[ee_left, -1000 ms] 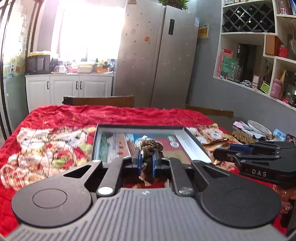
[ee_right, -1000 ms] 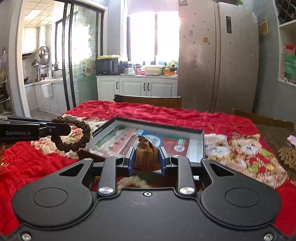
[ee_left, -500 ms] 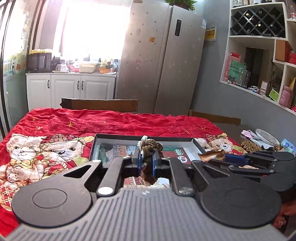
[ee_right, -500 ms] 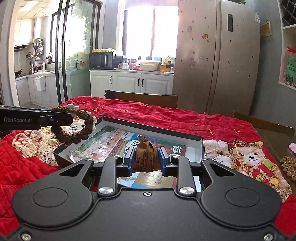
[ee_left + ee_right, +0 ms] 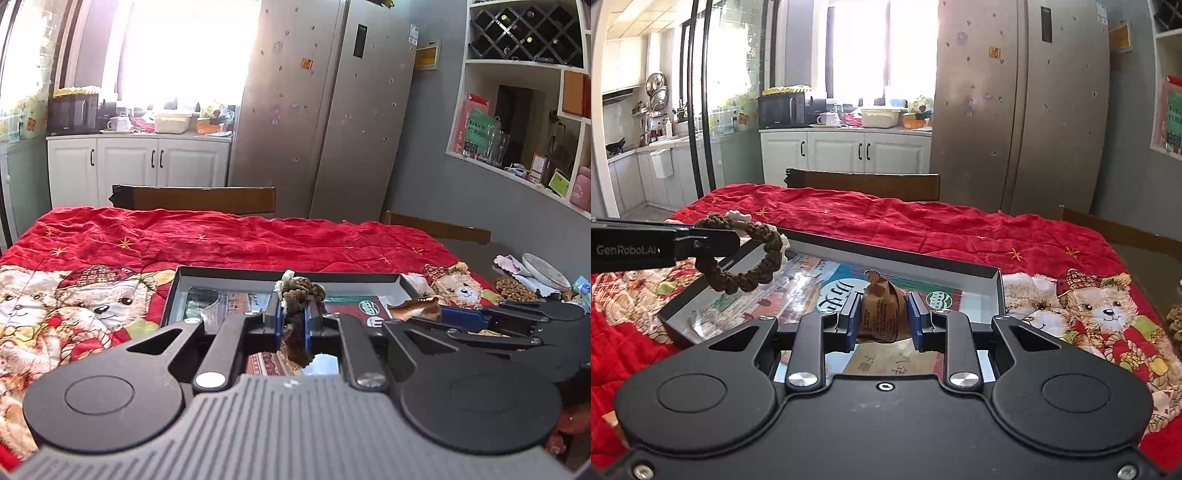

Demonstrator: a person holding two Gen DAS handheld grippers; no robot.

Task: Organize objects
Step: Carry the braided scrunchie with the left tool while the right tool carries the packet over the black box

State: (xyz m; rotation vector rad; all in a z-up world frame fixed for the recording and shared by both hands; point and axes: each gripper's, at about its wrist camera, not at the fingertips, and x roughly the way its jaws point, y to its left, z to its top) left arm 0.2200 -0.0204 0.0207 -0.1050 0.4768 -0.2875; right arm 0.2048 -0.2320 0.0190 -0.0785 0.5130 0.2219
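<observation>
My left gripper [image 5: 293,321] is shut on a brown braided bracelet [image 5: 301,291] and holds it above the near part of a shallow dark tray [image 5: 288,275] with a printed picture bottom. In the right wrist view the bracelet [image 5: 746,258] hangs from the left gripper [image 5: 713,242] over the tray's left rim [image 5: 676,325]. My right gripper [image 5: 881,319] is shut on a small brown wrapped packet [image 5: 881,314], held over the tray's near middle. In the left wrist view the right gripper [image 5: 432,308] holds the packet [image 5: 419,306] at the tray's right side.
The tray lies on a red teddy-bear quilt [image 5: 221,240] over a table. Wooden chair backs [image 5: 199,199] stand at the far edge. A plate, cloth and brown beaded mat [image 5: 513,290] lie at the table's right. A fridge [image 5: 332,110] and wall shelves stand behind.
Both grippers have pulled back and risen a little over the tray's near side, still holding the bracelet and the packet. The far quilt and chairs show more.
</observation>
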